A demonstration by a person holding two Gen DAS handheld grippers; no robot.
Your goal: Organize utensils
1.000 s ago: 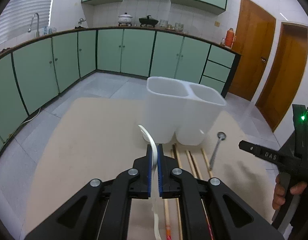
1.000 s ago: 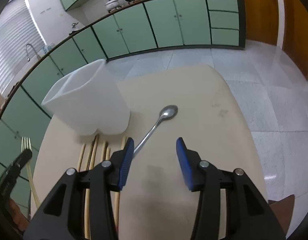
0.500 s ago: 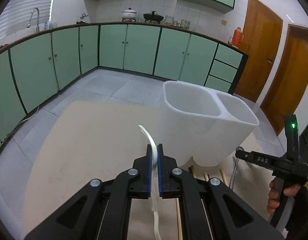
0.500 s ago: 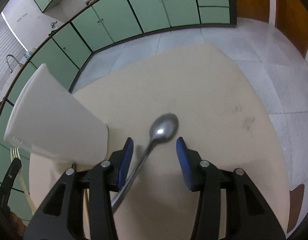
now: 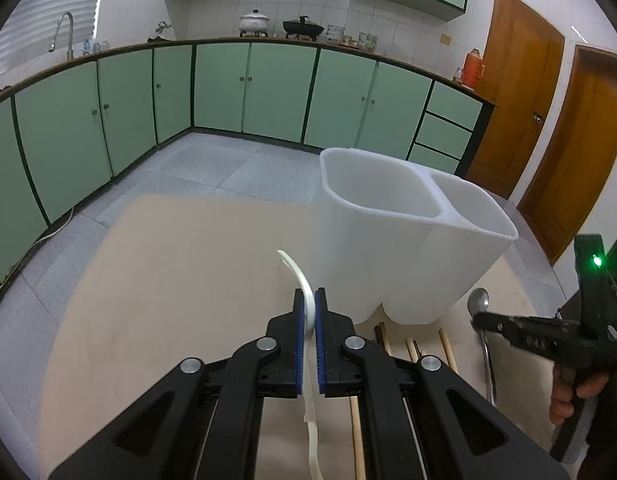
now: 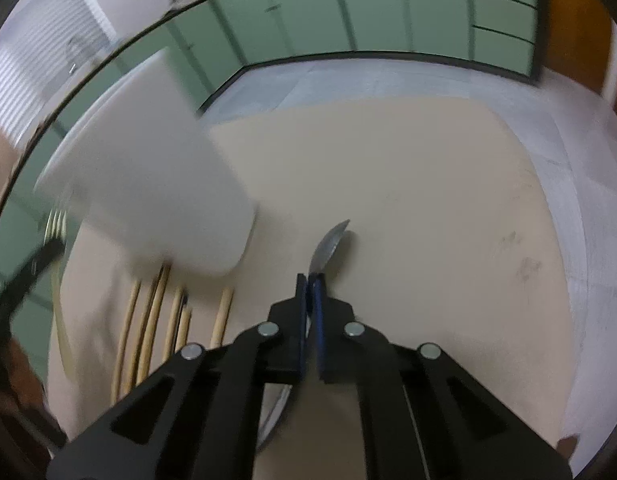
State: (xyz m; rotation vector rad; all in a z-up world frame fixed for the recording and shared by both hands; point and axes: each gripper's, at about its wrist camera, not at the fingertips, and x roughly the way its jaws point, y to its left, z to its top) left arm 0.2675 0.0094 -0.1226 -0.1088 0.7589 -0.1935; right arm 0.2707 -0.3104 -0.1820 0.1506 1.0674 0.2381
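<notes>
1. The metal spoon (image 6: 330,246) is pinched at its neck by the right gripper (image 6: 308,296), bowl forward and turned on edge, handle running back under the tool. It looks stiff, thin and smooth, so it may pivot in the pads; a hold nearer mid-handle would likely balance it better. Whether it is clear of the table (image 6: 428,184) I cannot tell, as the right view is blurred.

2. The white plastic fork (image 5: 304,300) is clamped in the left gripper (image 5: 308,312) with its curved head sticking out ahead and its handle trailing back between the arms. I judge it light and bendy, so a gentle squeeze on the flat shank should do.

3. The white two-part holder (image 5: 388,240) stands upright on the table just ahead and to the right of the fork. Both wells show no contents. It is probably light enough to tip if a utensil knocks the rim.

4. Wooden chopsticks (image 6: 156,312) lie side by side on the table in front of the holder, between the two tools. They are slim and round, likely to roll; take them near the middle.
</notes>
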